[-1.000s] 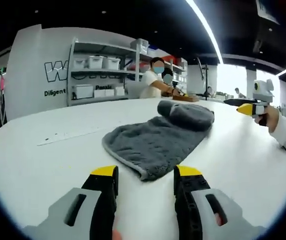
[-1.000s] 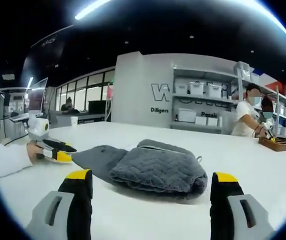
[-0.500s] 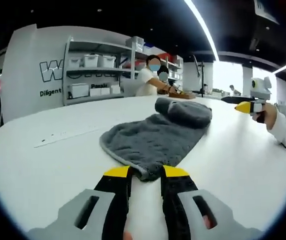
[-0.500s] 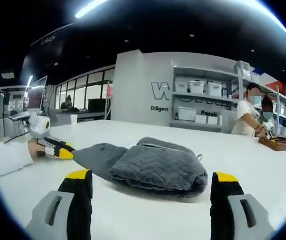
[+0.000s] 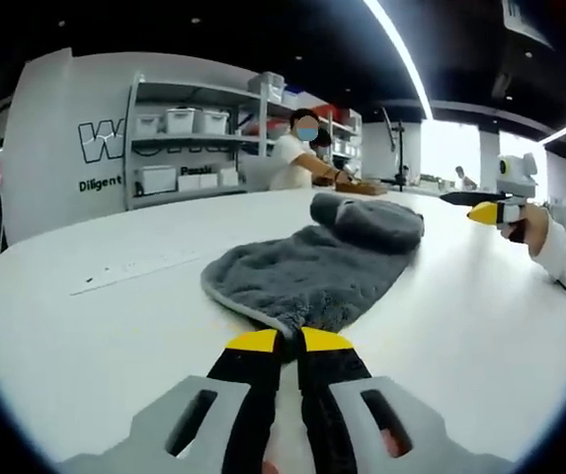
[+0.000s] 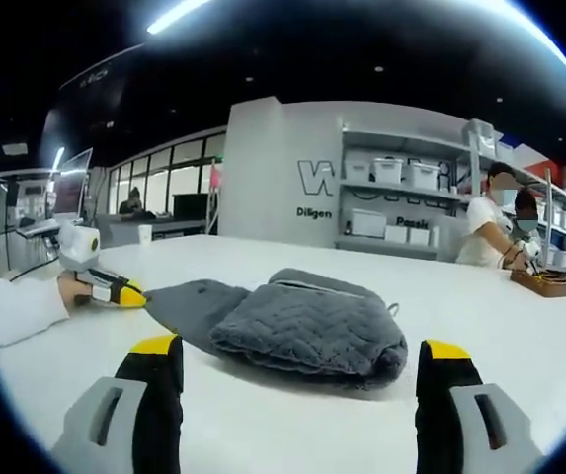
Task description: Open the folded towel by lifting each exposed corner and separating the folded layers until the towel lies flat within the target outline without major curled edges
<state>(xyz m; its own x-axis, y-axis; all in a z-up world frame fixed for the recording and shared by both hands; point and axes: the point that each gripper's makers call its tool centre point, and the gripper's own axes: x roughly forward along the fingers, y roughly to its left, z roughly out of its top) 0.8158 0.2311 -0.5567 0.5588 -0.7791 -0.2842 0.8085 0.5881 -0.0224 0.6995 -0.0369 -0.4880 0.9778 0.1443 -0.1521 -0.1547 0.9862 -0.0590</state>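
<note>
The grey towel (image 5: pixel 312 272) lies on the white table (image 5: pixel 95 326), in the middle of the left gripper view, still partly folded: a single layer spreads toward the lower centre of the frame, and a thick folded bundle sits at its far end, upper centre right. In the right gripper view the towel (image 6: pixel 307 331) fills the middle of the frame, with the folded bundle nearest and the thin layer running off to the left.

The left gripper (image 5: pixel 284 341) has its jaws drawn almost together at the bottom centre, their yellow tips at the hemmed near corner of the towel; they appear to pinch that corner, though the cloth between them is hard to make out. In the right gripper view this gripper sits at the left edge, touching the towel's thin end. The right gripper (image 6: pixel 302 355) has its jaws wide apart and holds nothing; it hovers near the folded bundle.

The step in hand looks like anchoring the near corner while the fold is opened. To do it well, keep the pinched corner low and taut. Bring the right jaws onto the top layer's edge only, then lift and peel it away without dragging the whole towel. No target outline can be made out on the table.
</note>
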